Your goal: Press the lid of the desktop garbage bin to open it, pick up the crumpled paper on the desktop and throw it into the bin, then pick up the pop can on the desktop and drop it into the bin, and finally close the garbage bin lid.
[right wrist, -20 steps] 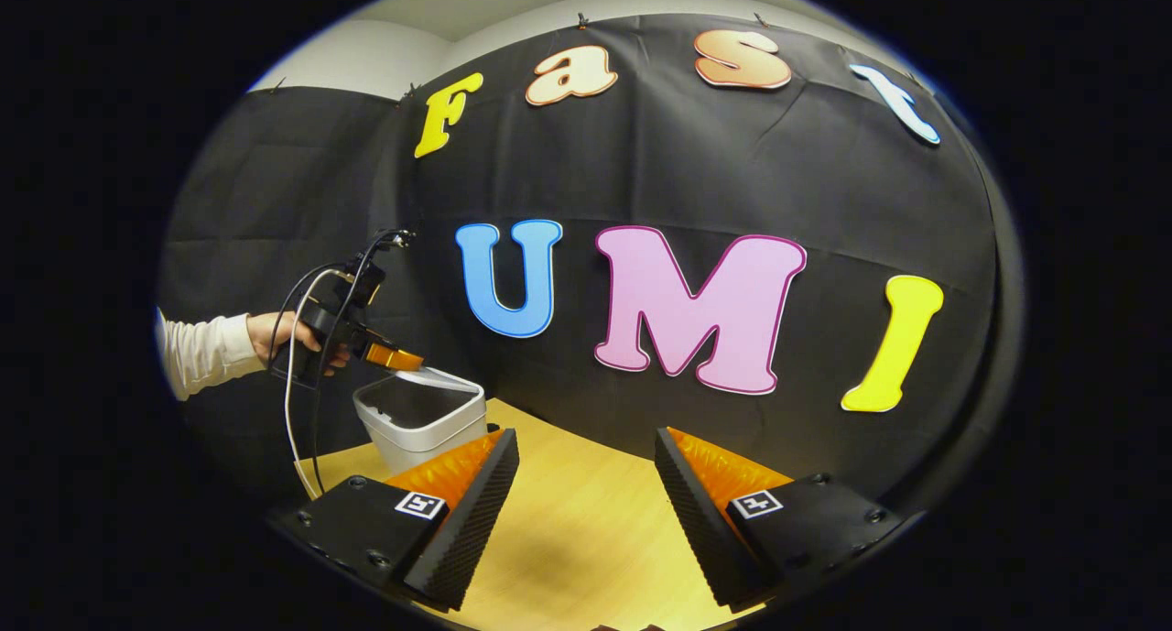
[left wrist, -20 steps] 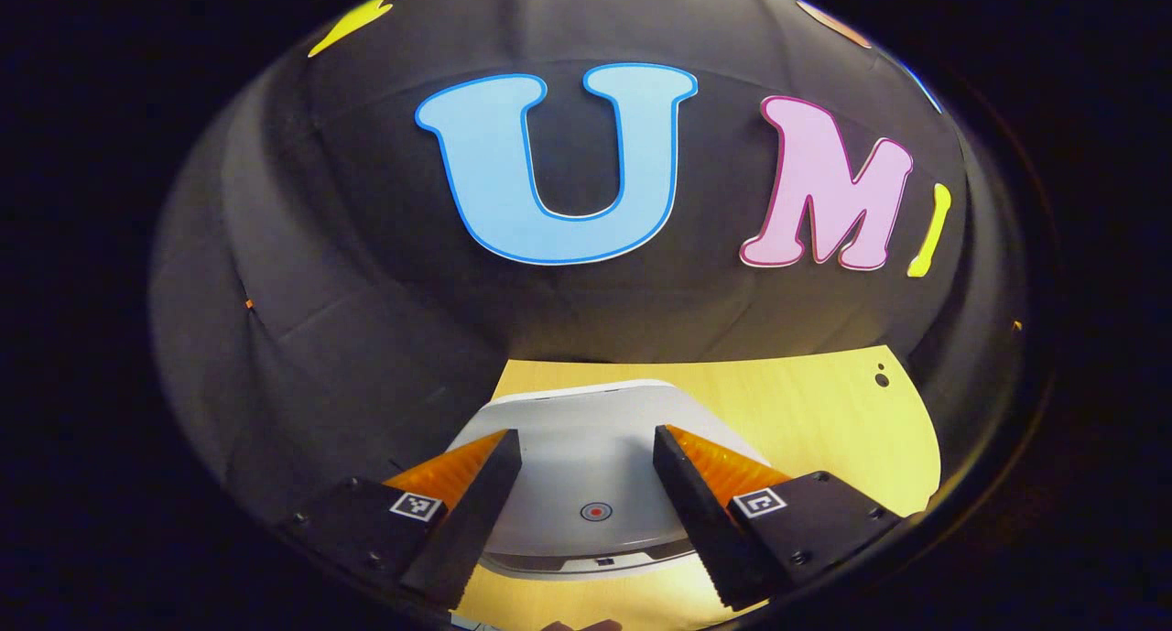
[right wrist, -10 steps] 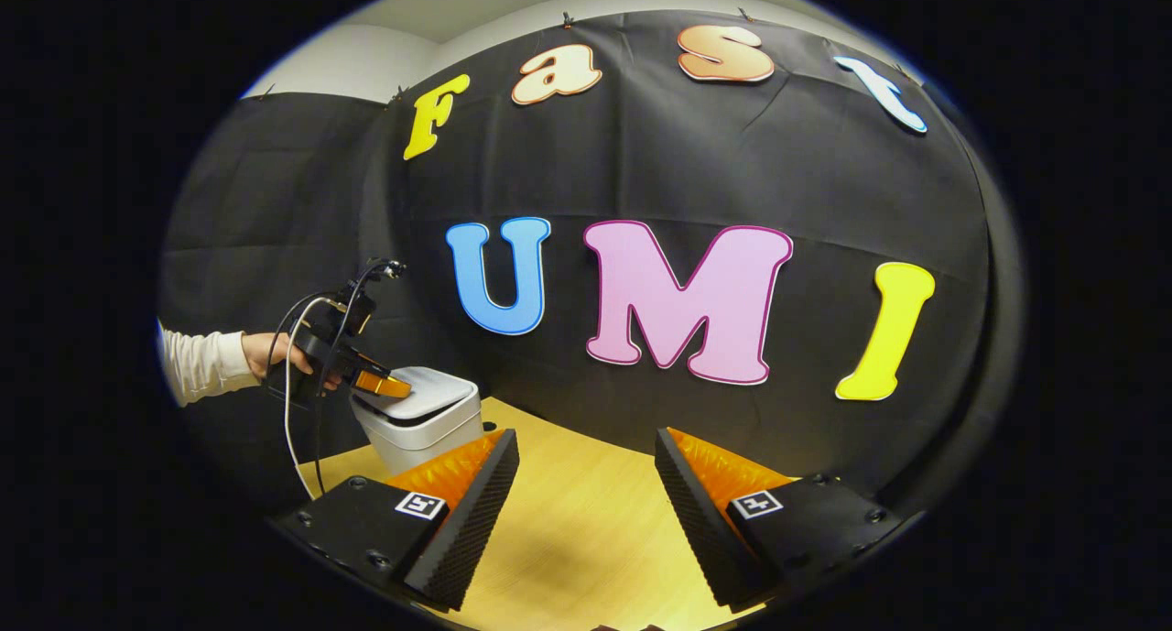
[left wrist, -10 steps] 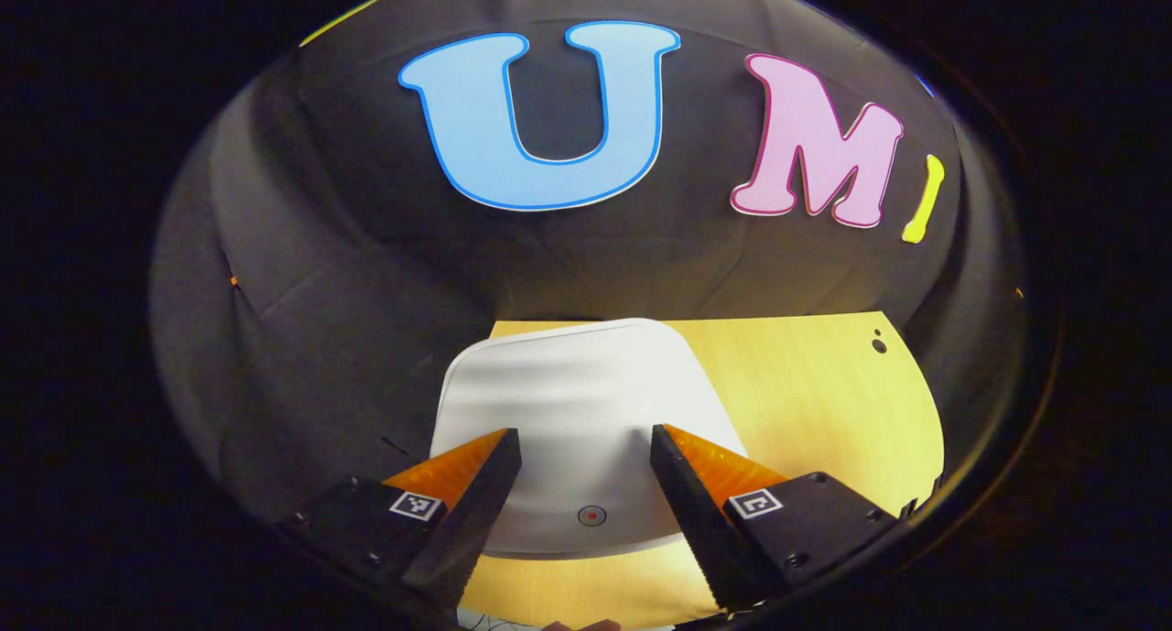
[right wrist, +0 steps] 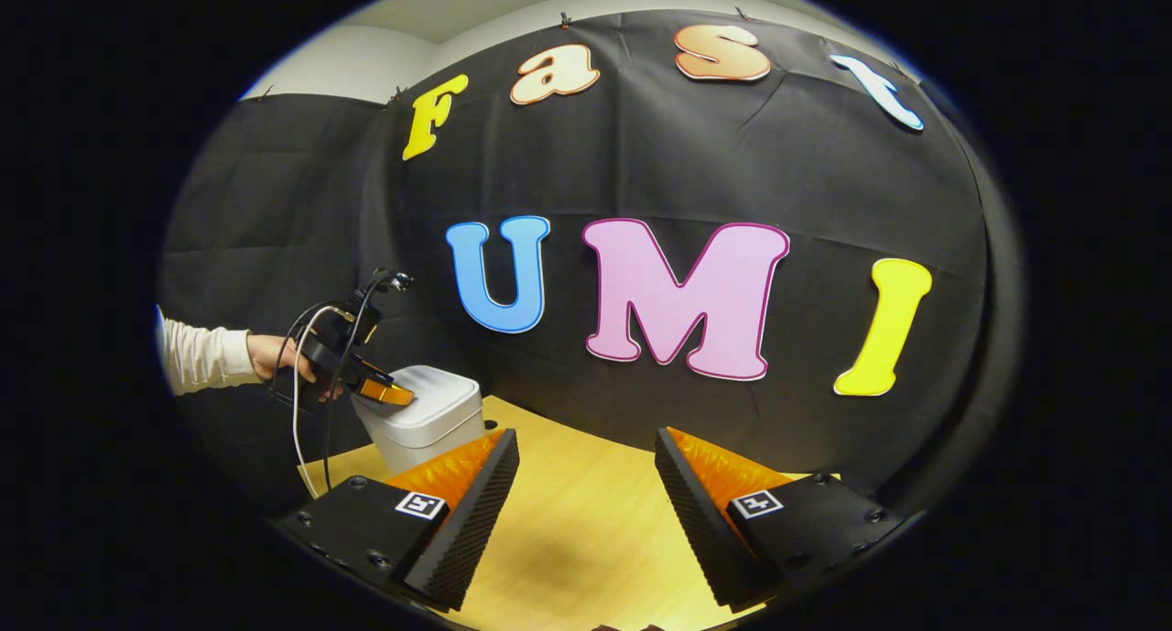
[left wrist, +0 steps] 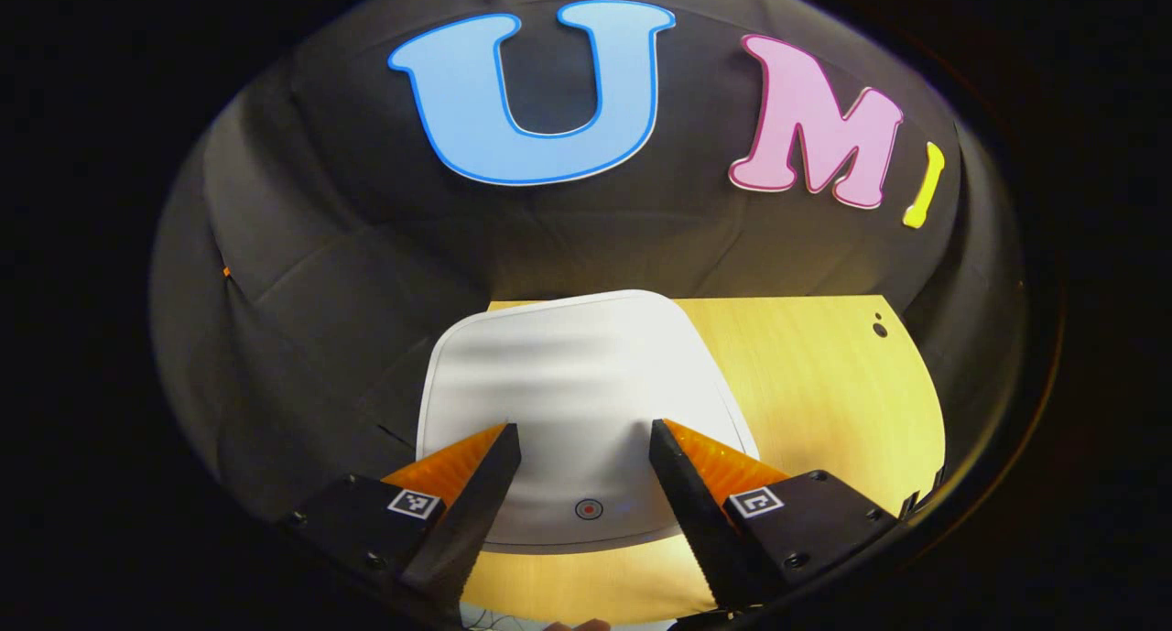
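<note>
At the left end of the wooden surface [right wrist: 586, 521], close against the booth's black cloth wall [right wrist: 696, 173], stands the white garbage bin [right wrist: 423, 425] with its lid [left wrist: 572, 402] lying flat on top. The left gripper [left wrist: 579, 439] hangs over the near edge of that lid, fingers spread wide with nothing between them, the small red-dot button [left wrist: 589, 509] showing in the gap. From the right gripper view the same left gripper [right wrist: 383, 391] rests its fingertips on the lid's near edge, held by a hand [right wrist: 275, 356] in a pale sleeve, a cable looping below.

Judging by the flat lid, the closing step looks all but done. To finish it well, press straight down near the front edge until the latch seems to catch, then lift straight up and clear, so the fingers do not drag the light bin or press the button and spring the lid open.

The right gripper [right wrist: 586, 457] hovers well apart above bare wood, fingers wide and empty. I see neither crumpled paper nor pop can on the wood in view; presumably both are inside the bin. Little stands in the way: the cloth wall crowds the bin's far side, and the hanging cable could snag on withdrawal.
</note>
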A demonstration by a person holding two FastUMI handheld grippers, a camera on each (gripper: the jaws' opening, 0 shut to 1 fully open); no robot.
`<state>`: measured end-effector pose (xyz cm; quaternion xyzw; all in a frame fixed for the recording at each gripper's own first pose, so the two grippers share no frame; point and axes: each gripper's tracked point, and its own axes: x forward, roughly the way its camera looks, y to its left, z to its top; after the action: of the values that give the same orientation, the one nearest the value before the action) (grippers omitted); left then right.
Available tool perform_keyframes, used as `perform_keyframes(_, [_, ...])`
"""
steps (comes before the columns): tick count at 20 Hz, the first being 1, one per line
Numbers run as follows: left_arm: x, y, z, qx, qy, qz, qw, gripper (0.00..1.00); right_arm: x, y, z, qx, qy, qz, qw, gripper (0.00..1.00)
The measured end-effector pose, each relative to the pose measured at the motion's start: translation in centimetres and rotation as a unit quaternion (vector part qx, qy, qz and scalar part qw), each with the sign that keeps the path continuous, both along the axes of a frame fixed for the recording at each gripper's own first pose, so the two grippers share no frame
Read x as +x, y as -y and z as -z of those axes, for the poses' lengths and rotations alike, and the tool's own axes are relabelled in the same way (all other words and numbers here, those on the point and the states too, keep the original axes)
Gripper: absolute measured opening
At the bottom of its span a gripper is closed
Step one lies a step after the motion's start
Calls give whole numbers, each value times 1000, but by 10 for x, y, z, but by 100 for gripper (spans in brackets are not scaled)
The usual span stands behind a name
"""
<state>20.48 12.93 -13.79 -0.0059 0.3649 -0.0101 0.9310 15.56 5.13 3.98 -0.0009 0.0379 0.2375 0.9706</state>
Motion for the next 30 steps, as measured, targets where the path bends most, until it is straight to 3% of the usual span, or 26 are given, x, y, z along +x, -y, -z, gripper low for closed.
perform_keyframes(8, [5, 0, -1, -20, 33, -23, 999, 97, -13, 5, 4, -2, 0, 12, 1000, 97])
perform_keyframes(14, [2, 9, -38, -56, 135, -58, 988, 95, -31, 10, -4, -6, 11, 31, 999, 96])
perform_keyframes(21, [-58, 28, -132, -10, 293, -23, 956, 95, -59, 18, -11, -11, 41, 101, 994, 96])
perform_keyframes(25, [-106, 58, -155, -26, 330, 1, 944, 94, -80, 18, -14, 0, 53, 137, 989, 96])
perform_keyframes(30, [-154, 76, -152, -66, 326, 2, 943, 94, -97, 20, -18, 26, 57, 168, 984, 96])
